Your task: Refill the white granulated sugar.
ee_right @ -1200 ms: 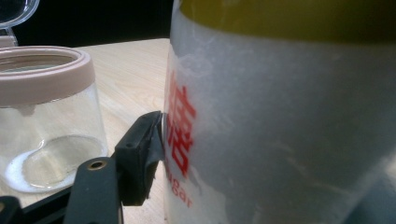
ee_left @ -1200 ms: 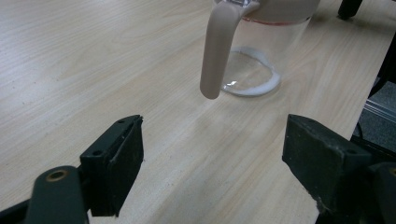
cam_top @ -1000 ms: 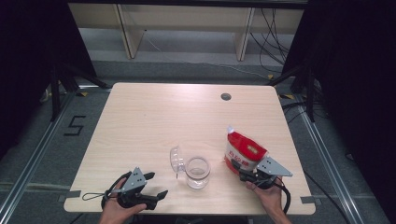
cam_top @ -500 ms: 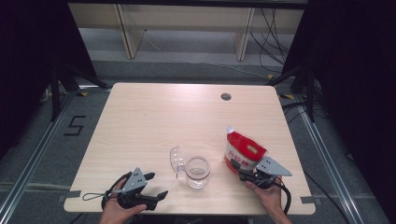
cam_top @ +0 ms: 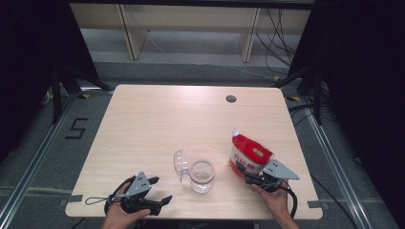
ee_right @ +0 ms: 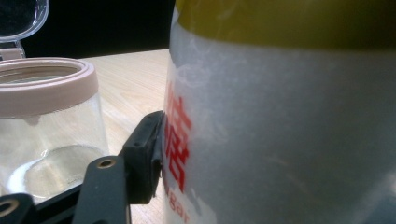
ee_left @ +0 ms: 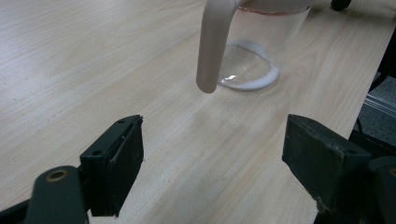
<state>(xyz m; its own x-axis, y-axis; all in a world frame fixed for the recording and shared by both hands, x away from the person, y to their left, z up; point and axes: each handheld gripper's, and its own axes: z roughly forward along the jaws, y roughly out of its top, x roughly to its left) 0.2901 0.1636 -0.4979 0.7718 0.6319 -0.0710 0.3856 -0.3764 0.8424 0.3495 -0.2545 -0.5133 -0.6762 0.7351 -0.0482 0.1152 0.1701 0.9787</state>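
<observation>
So the landmark here is the clear jar (cam_top: 202, 175), sitting near the front edge of the table (cam_top: 157, 119), roughly mid-width. Its clear lid (cam_top: 179, 162) is flipped open and stands up off the jar's left side on a hinge, with a pinkish strap (ee_left: 212, 42) hanging down from the rim in the left gripper view.

Just right of the jar, close but not touching, is the red and white pouch (cam_top: 248, 156). It leans up and away from the person, with its spout cap at the top corner. The right claw (cam_top: 252, 178) is clamped on the pouch's lower end; in the right gripper view 1 jaw presses flat against the printed film.

The left claw (cam_top: 160, 190) hovers left of the jar, jaws wide apart with nothing between them, pointed at the jar's base.

Handling guesses: the pouch looks like soft, slick film, so it'll probably buckle and its contents may shift when tilted. Gripping low gives control, but I'd expect the top to flop. The jar looks empty, light and rigid, probably easy to knock or slide, so the free claw should steady it by the body, not the lid or that bendy strap.
</observation>
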